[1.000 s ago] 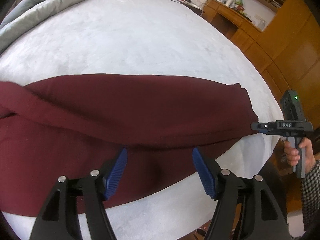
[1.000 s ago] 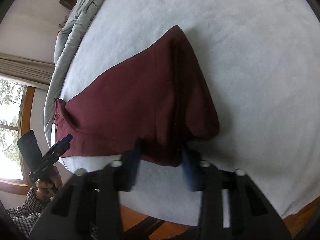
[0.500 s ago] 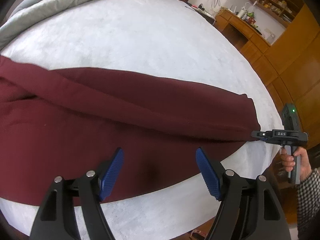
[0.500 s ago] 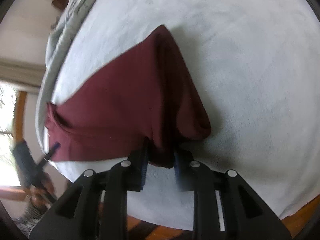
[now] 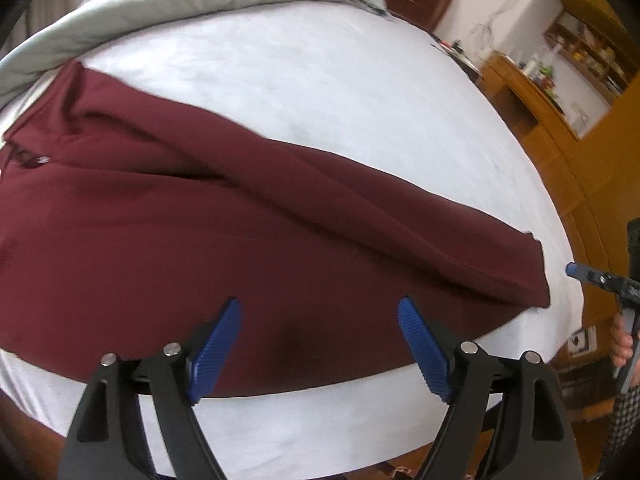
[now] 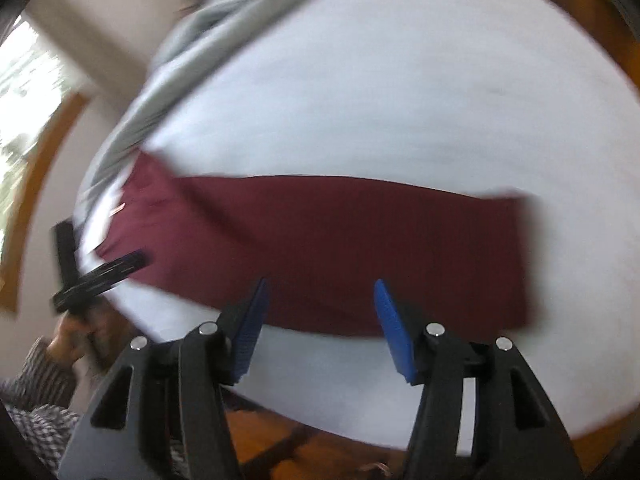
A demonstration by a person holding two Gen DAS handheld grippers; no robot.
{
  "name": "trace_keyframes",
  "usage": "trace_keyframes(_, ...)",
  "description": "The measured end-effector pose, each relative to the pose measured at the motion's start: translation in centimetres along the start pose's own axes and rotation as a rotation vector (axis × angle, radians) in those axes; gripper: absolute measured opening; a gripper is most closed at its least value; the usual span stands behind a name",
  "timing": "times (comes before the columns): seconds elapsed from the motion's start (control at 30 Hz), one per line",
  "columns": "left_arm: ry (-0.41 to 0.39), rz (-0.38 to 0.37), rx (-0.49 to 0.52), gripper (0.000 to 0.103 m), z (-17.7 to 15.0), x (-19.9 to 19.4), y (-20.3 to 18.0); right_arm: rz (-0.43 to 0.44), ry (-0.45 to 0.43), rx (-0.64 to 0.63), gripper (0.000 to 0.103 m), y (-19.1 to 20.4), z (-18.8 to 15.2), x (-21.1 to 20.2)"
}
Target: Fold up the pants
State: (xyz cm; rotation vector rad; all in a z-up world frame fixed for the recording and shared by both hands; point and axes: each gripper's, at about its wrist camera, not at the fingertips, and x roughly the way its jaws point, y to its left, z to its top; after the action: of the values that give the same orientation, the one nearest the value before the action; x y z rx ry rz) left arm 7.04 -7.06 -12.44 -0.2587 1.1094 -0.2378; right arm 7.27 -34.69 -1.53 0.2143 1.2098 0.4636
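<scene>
Dark maroon pants [image 5: 248, 240] lie lengthwise along the near side of the white bed [image 5: 320, 92], waist at the left and leg ends at the right. My left gripper [image 5: 319, 303] hovers over the pants' near edge. Its jaws are opening and its blue pads [image 5: 216, 344] grip nothing. In the blurred right wrist view the pants [image 6: 340, 240] form one long band. My right gripper [image 6: 321, 283] hangs above their near edge, jaws opening, free of the cloth. The right gripper [image 5: 574, 269] also shows past the leg ends, and the left gripper [image 6: 134, 260] by the waist.
A crumpled grey duvet [image 5: 180, 8] lies along the far left of the bed. Wooden cabinets and shelves [image 5: 560, 152] stand at the right, a window [image 6: 24, 92] at the left. Wooden floor [image 6: 320, 448] lies below the bed's near edge. A hand in a checked sleeve [image 6: 44, 368] holds the left gripper.
The right gripper let go of the pants' leg end, opened and pulled up and back. The left gripper slid towards the waist and its jaws widened. The pants now lie flatter.
</scene>
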Motion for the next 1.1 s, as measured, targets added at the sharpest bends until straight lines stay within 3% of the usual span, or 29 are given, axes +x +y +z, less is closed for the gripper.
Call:
trace_keyframes(0.17, 0.005, 0.028, -0.054, 0.082, 1.3, -1.0, 3.1, 0.038, 0.109, -0.219, 0.059, 9.1, 3.0, 9.2)
trace_keyframes(0.3, 0.007, 0.052, -0.070, 0.086, 2.6, -1.7, 4.8, 0.056, 0.174, -0.247, 0.060, 11.6, 3.9, 14.1)
trace_keyframes(0.4, 0.021, 0.059, -0.076, 0.087, 3.7, -1.6, 5.8, 0.055, 0.201, -0.243, 0.060, 11.9, 3.9, 16.0)
trace_keyframes(0.43, 0.022, 0.060, -0.078, 0.087, 4.1, -1.6, 6.0, 0.043, 0.206, -0.244, 0.055, 11.9, 3.9, 16.4)
trace_keyframes(0.53, 0.020, 0.065, -0.085, 0.088, 5.6, -1.2, 6.6, 0.006, 0.229, -0.226, 0.013, 11.7, 4.2, 17.8)
trace_keyframes(0.73, 0.043, 0.058, -0.153, 0.091, 10.1, 0.5, 8.2, 0.086, 0.205, -0.187, 0.010, 11.0, 3.7, 17.1)
trace_keyframes(0.83, 0.100, 0.059, -0.181, 0.091, 12.9, 2.5, 8.7, 0.103, 0.215, -0.159, 0.010, 10.3, 3.2, 17.9)
trace_keyframes(1.1, 0.274, 0.186, -0.216, 0.091, 18.8, 8.0, 10.6, 0.159, 0.202, -0.122, 0.010, 9.5, 3.4, 18.2)
